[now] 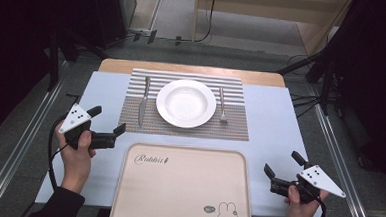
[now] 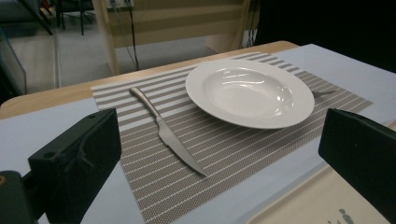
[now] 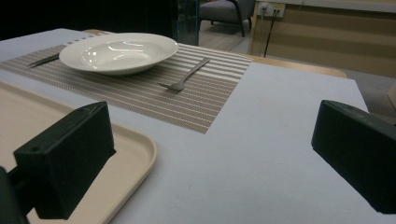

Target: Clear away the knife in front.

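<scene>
Lab, dark camera stands [image 1: 328, 70], floor cables [image 1: 303, 59]

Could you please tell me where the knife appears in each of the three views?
High view: the knife lies left of the plate.
Left gripper view: centre, on the striped mat.
Right gripper view: far left, dark sliver behind the plate.
Shared landmark: the white plate.

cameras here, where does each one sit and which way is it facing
High view: above the near table edge, looking forward and down; both hands, left gripper and right gripper show.
Left gripper view: rides the left gripper, facing the knife and plate between open jaws.
Right gripper view: rides the right gripper, facing the fork between open jaws.
All three share plate and placemat.
</scene>
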A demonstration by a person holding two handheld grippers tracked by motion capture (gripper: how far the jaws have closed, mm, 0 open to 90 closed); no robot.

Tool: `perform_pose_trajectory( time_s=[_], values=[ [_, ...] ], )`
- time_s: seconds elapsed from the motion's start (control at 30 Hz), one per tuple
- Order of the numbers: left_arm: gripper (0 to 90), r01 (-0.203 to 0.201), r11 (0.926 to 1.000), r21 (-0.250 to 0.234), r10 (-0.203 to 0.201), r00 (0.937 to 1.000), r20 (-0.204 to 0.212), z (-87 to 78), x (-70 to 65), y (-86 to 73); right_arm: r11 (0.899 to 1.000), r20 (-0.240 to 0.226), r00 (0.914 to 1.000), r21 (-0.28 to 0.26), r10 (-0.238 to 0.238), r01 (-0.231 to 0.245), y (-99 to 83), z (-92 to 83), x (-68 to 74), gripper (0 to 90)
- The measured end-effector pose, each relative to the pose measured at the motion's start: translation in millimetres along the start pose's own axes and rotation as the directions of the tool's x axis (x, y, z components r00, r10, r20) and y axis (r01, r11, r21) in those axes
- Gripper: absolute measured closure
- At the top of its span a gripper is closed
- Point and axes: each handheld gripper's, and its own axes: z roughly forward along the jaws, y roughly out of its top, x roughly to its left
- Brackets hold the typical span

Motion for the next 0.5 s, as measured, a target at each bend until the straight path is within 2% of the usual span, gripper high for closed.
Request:
perform_pose_trajectory(
  time_s=[0.2, 0.5],
  values=[
    [0.0, -0.009, 0.9999, 0.01, 0.009, 0.9999, 0.012, 10.8, -0.3, 14.9, 1.0, -0.005, 1.0, -0.002, 0.003, -0.003, -0.1, 0.3, -0.1, 0.0],
    [0.0, -0.022, 0.9995, 0.024, 0.021, 0.9992, 0.034, 29.3, -1.2, 28.8, 1.0, -0.01, 1.0, 0.001, 0.002, -0.002, 0.1, 1.1, 1.2, 0.0]
  ],
)
